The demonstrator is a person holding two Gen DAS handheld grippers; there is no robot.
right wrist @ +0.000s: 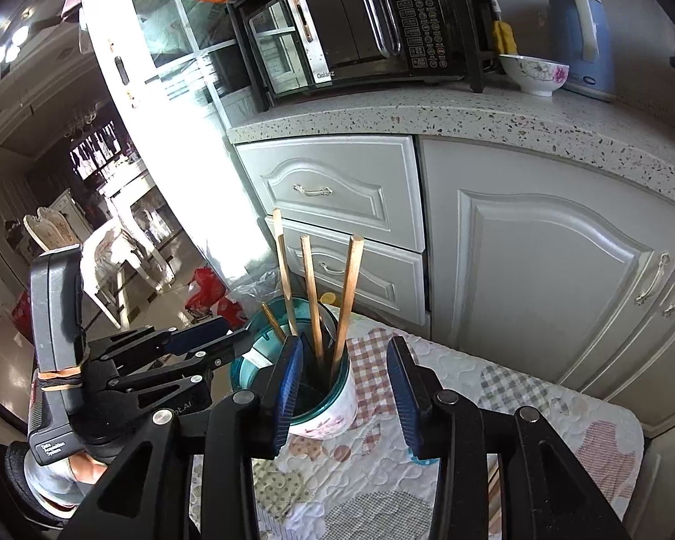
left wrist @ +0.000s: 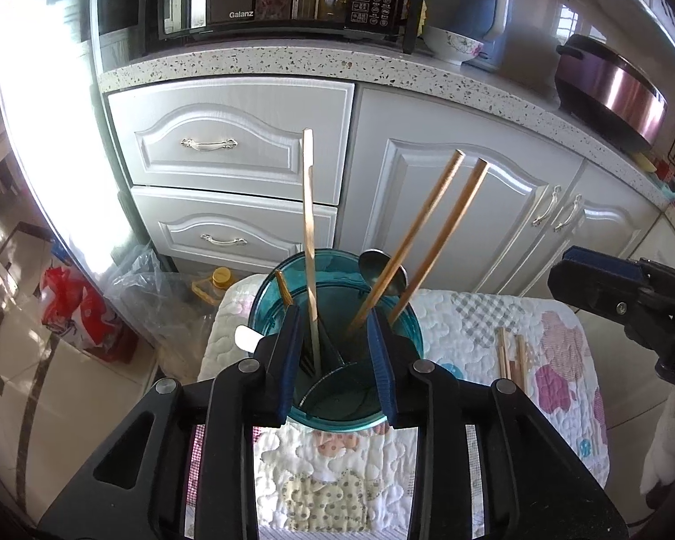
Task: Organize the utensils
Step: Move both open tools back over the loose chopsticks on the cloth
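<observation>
**Chopsticks stand in teal holder on quilted kitchen table**

White cabinets [left wrist: 229,144] under a speckled countertop [right wrist: 427,112] fill the background, a black microwave [right wrist: 360,27] above. In front, a patchwork quilt [left wrist: 495,315] covers the table. On it stands a teal utensil holder [left wrist: 265,310] between the parted fingers of the left gripper [left wrist: 337,360]; four chopsticks [left wrist: 420,243] and one metal spoon [left wrist: 382,270] rise upright from it, leaning slightly. Two more chopsticks [left wrist: 510,355] lie flat on the quilt, right of the holder. The right gripper [right wrist: 344,378] hangs open and empty beside the holder.
</observation>
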